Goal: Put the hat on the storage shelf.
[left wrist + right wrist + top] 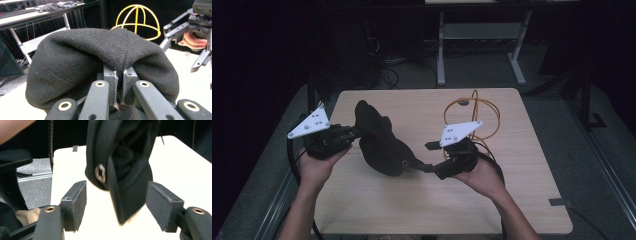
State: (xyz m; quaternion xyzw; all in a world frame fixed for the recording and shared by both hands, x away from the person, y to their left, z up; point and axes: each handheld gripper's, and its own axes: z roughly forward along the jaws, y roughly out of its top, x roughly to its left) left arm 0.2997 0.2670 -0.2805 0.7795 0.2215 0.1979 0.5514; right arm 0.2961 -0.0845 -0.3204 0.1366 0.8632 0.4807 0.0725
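A black cloth cap [379,142] hangs just above the middle of the wooden table [522,195]. My left gripper [351,133] is shut on the cap's fabric at its left side; in the left gripper view the jaws [119,75] pinch a fold of the crown [100,50]. My right gripper [428,156] is open at the cap's right end, where a thin strap [418,163] sticks out. In the right gripper view the strap end [126,202] and a metal buckle [100,173] hang between the spread pads [77,205], touching neither.
A yellow wire dome frame [473,116] stands on the table behind my right gripper, also seen as the yellow wire dome [136,20] in the left gripper view. A white desk frame [479,35] and cables sit on the dark floor beyond the table.
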